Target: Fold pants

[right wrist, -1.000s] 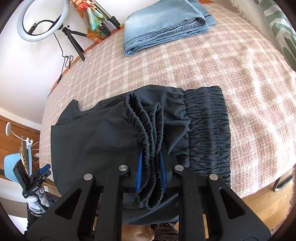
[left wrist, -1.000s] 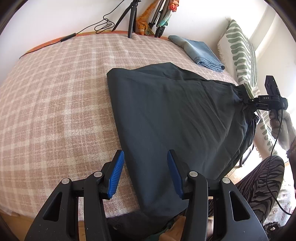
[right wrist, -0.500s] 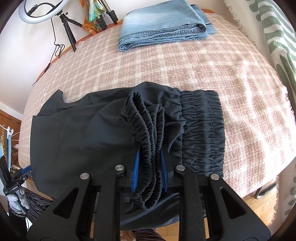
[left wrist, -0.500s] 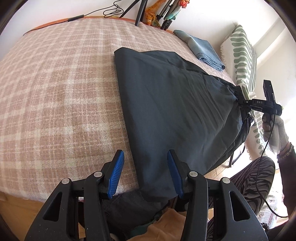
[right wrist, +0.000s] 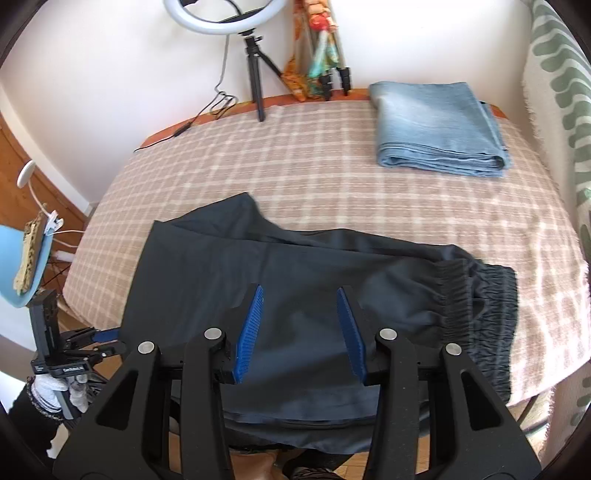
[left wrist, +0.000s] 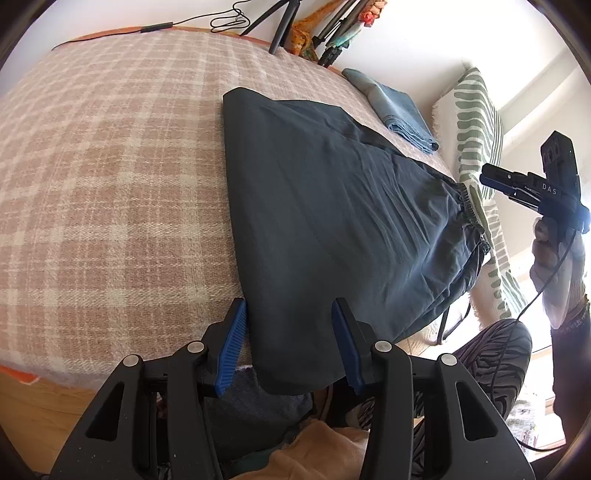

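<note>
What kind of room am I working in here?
Probably a home bedroom doubling as a filming corner: a bed under a plaid blanket, a ring light on a tripod, and folded jeans beside the dark pants.

Daylight is pouring in from the window side, blowing out the white wall at the right edge of the left wrist view and washing the far corner of the checked blanket pale in the right wrist view. The dark pants are soaking up light, so their creases are showing only as faint sheen. Soft shadows are falling under the black gripper frames. Both fisheye lenses are bending the bed into a dome and darkening the corners into a round vignette. Everything is staying sharp, with no motion blur showing.
</note>
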`<state>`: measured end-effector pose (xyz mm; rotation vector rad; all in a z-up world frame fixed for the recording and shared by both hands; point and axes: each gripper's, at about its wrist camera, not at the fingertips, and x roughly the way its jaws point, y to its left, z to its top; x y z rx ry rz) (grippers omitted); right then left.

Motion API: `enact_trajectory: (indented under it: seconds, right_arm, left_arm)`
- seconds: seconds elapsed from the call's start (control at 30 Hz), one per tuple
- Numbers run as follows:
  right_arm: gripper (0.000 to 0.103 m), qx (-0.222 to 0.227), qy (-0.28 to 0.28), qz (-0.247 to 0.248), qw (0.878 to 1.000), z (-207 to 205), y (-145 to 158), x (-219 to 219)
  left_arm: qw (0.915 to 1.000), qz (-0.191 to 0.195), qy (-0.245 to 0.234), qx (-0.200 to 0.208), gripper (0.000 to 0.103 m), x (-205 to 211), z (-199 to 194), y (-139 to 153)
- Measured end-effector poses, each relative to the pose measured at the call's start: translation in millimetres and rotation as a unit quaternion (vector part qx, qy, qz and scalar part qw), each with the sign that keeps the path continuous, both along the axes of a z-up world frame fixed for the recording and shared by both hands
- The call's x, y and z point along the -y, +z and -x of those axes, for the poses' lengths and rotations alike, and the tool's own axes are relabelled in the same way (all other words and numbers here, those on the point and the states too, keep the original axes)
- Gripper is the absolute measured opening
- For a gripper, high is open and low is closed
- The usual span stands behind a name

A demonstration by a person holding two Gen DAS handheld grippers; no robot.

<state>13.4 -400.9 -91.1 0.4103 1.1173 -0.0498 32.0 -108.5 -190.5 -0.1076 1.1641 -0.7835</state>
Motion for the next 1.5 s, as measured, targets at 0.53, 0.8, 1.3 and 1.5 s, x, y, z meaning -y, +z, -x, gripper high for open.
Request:
enact_trajectory:
  seconds: [0.53,0.8,1.3,1.5]
  right_arm:
    - [0.044,-0.065,0.156,-0.09,0.981,-139,-46,-188]
    - [0.044,-0.123,0.197,-0.054,0.971,-168,-67,-238]
    - [0.005,-0.172,0.194,-0.022,0.965,-183,-99,-243]
    - [0.004,-0.146,0.187,-0.043,0.971,-177,-86,-224]
  left_arm:
    - [0.997,0.075,0.016,0.01,0.044,0,7,8]
    - [0.9971,0.072,-0.003,0.026,0.044,14,9,16]
    - [0.9975,0.046,-0.01,0.052,0.051,29,14,19]
    - [0.999,0.02,-0.01,0.04,0.058,28,17,3]
